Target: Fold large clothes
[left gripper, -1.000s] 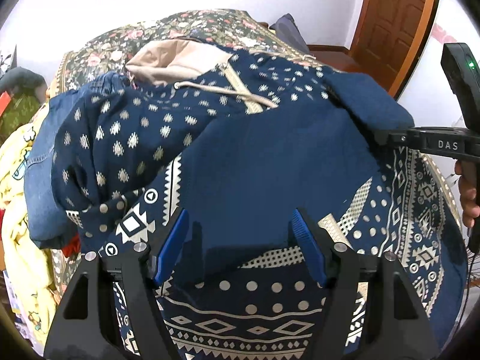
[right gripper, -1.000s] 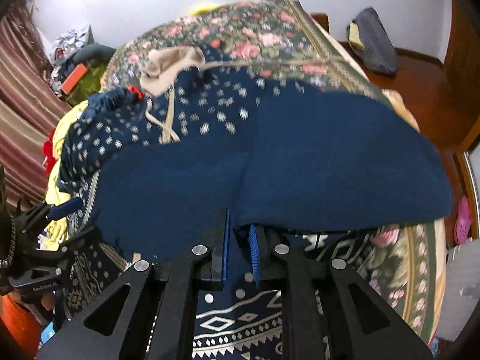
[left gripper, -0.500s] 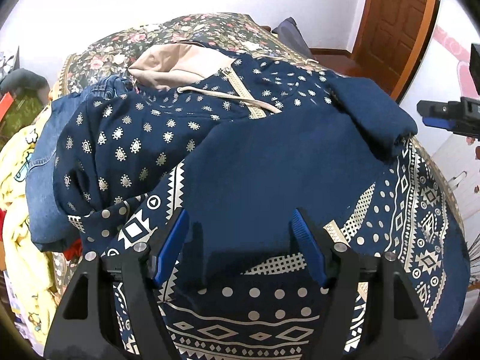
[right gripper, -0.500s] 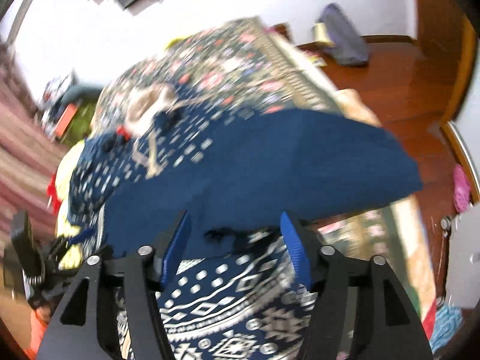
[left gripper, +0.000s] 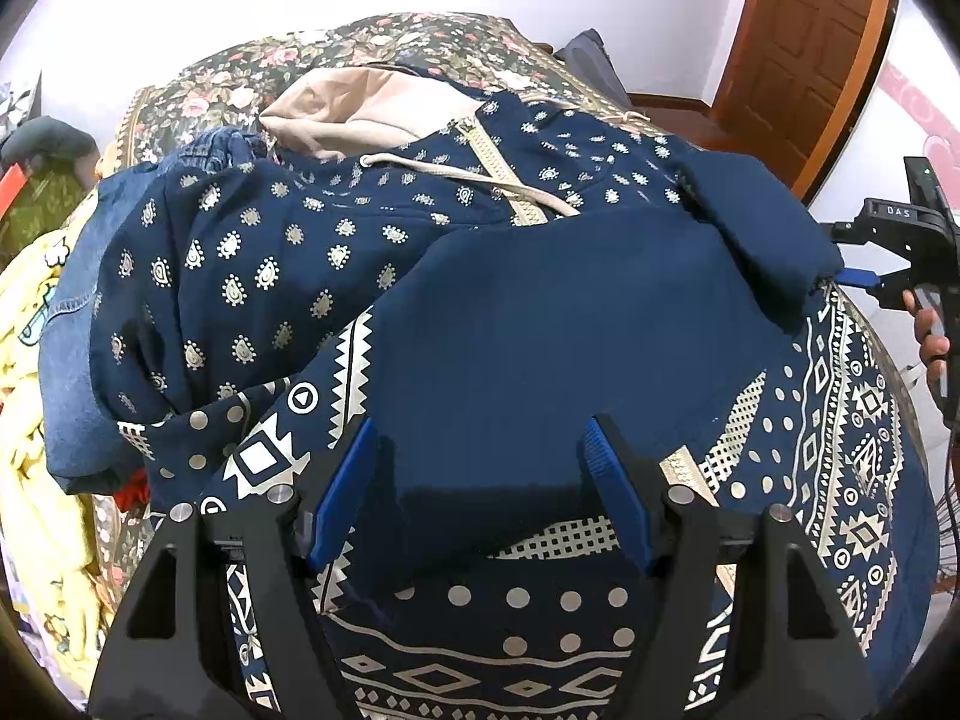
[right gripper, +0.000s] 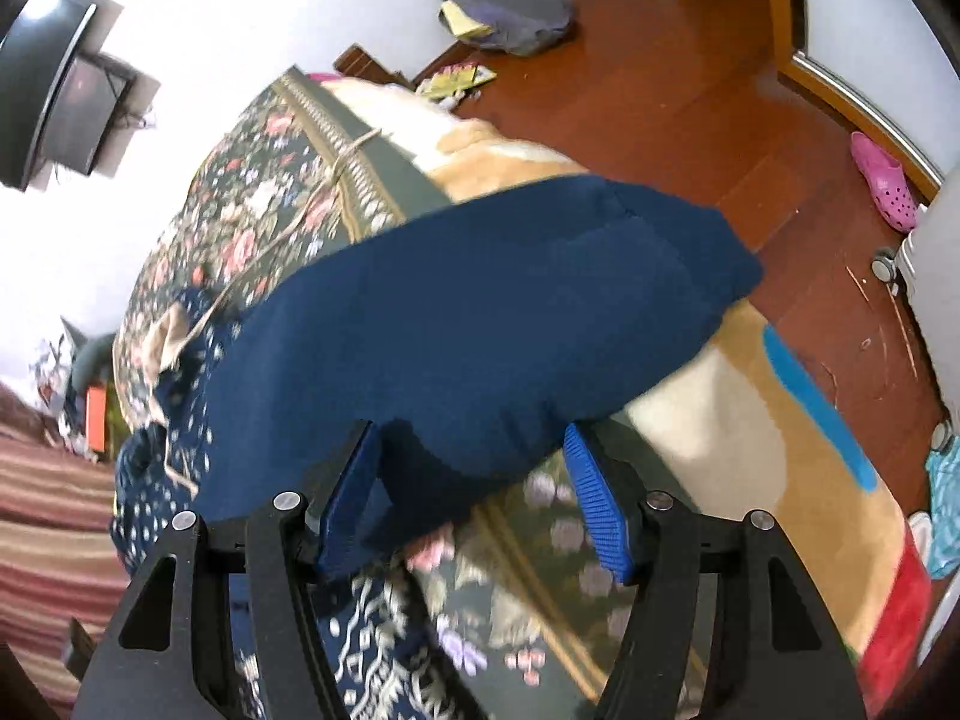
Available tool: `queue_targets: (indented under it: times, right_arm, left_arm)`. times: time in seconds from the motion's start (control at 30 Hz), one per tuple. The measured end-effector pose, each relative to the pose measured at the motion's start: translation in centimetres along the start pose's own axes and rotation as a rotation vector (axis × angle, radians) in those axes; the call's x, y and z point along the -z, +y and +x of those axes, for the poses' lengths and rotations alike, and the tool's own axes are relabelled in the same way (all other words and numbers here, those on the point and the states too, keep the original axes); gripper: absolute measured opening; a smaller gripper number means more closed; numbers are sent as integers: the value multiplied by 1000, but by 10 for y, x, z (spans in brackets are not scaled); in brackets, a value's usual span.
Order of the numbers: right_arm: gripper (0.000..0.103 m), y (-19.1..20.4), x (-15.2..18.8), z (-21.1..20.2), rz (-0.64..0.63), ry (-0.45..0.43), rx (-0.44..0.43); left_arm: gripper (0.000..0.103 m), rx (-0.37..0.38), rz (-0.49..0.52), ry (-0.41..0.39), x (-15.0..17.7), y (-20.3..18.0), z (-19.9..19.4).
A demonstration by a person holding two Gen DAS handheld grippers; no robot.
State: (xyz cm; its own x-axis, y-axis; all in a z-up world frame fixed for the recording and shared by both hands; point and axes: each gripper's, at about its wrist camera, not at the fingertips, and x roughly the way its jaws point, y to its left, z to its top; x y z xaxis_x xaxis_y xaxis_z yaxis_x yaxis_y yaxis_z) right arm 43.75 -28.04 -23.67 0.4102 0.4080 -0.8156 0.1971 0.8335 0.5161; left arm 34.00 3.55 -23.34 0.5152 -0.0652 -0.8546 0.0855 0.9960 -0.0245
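A navy hoodie point(left gripper: 252, 276) with gold print and a beige hood lining lies spread on the bed. A plain navy part point(left gripper: 570, 324) is folded over its middle. My left gripper point(left gripper: 478, 426) hovers open over the near edge of that fold, pads clear of the cloth. My right gripper point(right gripper: 471, 429) is open too, and the edge of the plain navy fold point(right gripper: 480, 324) lies loose between its fingers. It also shows in the left wrist view as the right gripper point(left gripper: 870, 267), held by a hand beside the fold's right corner.
Under the hoodie is a floral bedspread point(left gripper: 420, 42). Jeans point(left gripper: 66, 324) and a yellow garment point(left gripper: 24, 420) lie at the left. A beige blanket point(right gripper: 720, 420) hangs off the bed's side. On the wooden floor point(right gripper: 660, 90) are a pink shoe point(right gripper: 882, 180) and a grey bag point(right gripper: 504, 6).
My right gripper has opened and let go of the plain navy fold, then rolled and swung toward the bed's side. The fold stays where it was laid. The left gripper has kept still.
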Motion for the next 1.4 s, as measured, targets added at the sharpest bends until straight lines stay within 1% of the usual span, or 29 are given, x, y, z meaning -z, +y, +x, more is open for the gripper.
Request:
queue_targets:
  times: [0.13, 0.17, 0.2, 0.27, 0.3, 0.37, 0.4, 0.43, 0.53, 0.63, 0.73, 0.83, 1.0, 1.07, 1.13, 1.2, 1.27, 1.4]
  right_arm:
    - [62, 5, -8, 6, -15, -30, 14]
    - [59, 7, -10, 8, -26, -38, 26]
    - [58, 7, -12, 11, -34, -45, 44]
    - [47, 13, -14, 13, -68, -67, 87]
    - [35, 17, -14, 14, -90, -76, 110]
    - [16, 22, -14, 13, -116, -86, 127]
    - [11, 25, -14, 11, -123, -91, 127]
    - [9, 26, -14, 10, -127, -93, 124]
    - [8, 36, -12, 0, -162, -113, 117]
    - [7, 55, -6, -18, -242, -162, 127]
    - [7, 81, 3, -41, -326, -211, 106]
    - [7, 114, 18, -66, -418, -252, 56]
    - [7, 166, 52, -92, -529, -266, -60]
    - [7, 184, 65, -90, -545, -239, -112]
    - [7, 199, 79, -82, -563, -186, -166]
    - [7, 212, 94, -71, -586, -130, -191]
    - [7, 223, 113, -51, -621, -64, -191]
    - [7, 233, 154, -4, -699, 68, -144]
  left_arm:
    - [70, 3, -13, 10, -1, 2, 5]
    - [70, 4, -16, 10, -1, 2, 5]
    - [70, 6, -18, 9, -1, 2, 5]
    - [70, 3, -18, 5, -1, 1, 4]
    - [70, 0, -17, 4, -1, 1, 3]
    - [70, -2, -16, 2, -1, 2, 2]
    - [70, -4, -16, 0, -1, 2, 0]
    - [70, -6, -16, -4, -1, 3, -2]
    - [70, -7, -21, -21, -2, 5, -11]
    - [70, -9, -22, -47, -3, 8, -23]
    - [70, -14, -23, -73, -4, 12, -36]
    - [70, -14, -30, -94, -4, 16, -48]
    - [70, -13, -43, -134, -1, 23, -70]
    - [70, -11, -45, -145, 1, 25, -76]
    - [70, -11, -45, -154, 4, 28, -82]
    - [70, -13, -47, -161, 7, 32, -86]
    - [70, -14, -51, -165, 10, 37, -90]
    - [70, -15, -71, -159, 20, 48, -94]
